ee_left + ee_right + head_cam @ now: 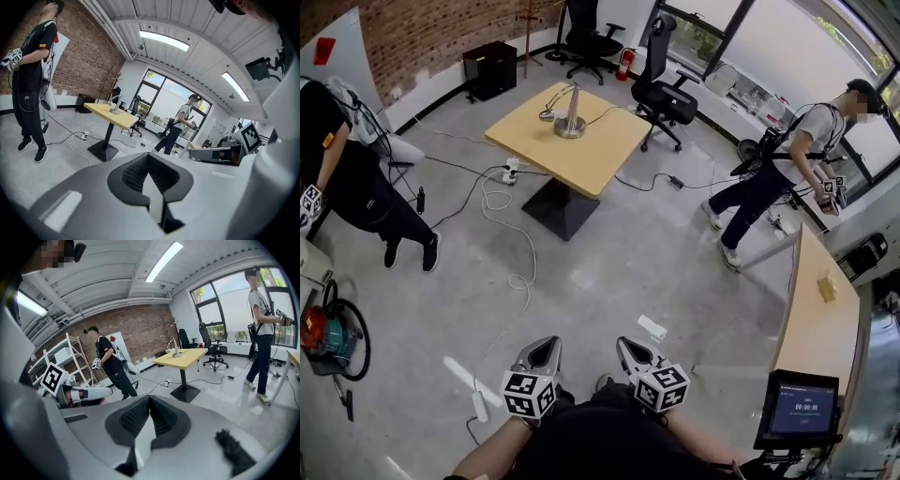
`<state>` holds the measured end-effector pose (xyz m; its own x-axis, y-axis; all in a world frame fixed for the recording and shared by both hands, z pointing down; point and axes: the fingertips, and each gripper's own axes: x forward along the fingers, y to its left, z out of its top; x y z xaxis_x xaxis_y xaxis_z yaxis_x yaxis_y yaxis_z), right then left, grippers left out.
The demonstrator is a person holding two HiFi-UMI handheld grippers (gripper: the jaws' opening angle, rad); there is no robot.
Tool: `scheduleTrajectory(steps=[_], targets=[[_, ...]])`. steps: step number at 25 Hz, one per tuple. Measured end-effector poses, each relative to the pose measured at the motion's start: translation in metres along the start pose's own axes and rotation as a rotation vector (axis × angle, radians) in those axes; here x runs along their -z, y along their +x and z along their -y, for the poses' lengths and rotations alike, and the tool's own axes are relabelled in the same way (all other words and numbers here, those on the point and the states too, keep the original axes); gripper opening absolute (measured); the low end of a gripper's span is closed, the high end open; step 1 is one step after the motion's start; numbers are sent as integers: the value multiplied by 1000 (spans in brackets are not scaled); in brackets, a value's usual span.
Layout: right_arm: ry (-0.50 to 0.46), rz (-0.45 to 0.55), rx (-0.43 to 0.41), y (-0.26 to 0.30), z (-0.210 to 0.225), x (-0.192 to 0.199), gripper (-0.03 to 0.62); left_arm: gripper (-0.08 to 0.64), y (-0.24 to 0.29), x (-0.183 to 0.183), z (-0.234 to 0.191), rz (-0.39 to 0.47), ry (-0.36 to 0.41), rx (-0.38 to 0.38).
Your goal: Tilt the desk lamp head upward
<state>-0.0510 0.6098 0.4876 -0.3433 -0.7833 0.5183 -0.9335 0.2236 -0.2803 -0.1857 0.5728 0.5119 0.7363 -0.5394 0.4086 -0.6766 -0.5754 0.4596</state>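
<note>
**While Standing Well Back, Pinching Nothing**

As the wearer is standing on the grey concrete floor point(609, 272), the left hand-held gripper point(547, 347) and the right hand-held gripper point(628, 347) are being held out low, side by side. Both are pointing toward the middle of the room. Each gripper view is showing its own jaws pressed together with nothing between them.

Well apart from both, the silver desk lamp point(570, 117) is sitting on the square yellow wood-topped counter point(591, 155) with a black pedestal foot. Its round base is resting near the far edge, and its arm is sloping down to the head at the left of the post.

A black office chair point(670, 94) is standing just beyond the counter, and a white power strip point(511, 172) is lying on the floor beside the foot. One person in black clothes point(356, 178) is standing at the left, and another in a grey shirt point(769, 178) is standing at the right.
</note>
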Motion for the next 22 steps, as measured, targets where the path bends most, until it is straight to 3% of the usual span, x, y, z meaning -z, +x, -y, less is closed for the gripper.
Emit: scheduleTrajectory(steps=[6, 10, 14, 22], targets=[[3, -25, -36, 38, 12, -13, 5, 6, 30, -13, -17, -14, -15, -11], [5, -9, -87, 78, 46, -41, 5, 6, 66, -37, -36, -7, -5, -70], [0, 21, -130, 99, 47, -69, 5, 6, 63, -62, -51, 16, 3, -132], [-9, 52, -219, 130, 132, -132, 5, 6, 158, -122, -16, 55, 59, -178]])
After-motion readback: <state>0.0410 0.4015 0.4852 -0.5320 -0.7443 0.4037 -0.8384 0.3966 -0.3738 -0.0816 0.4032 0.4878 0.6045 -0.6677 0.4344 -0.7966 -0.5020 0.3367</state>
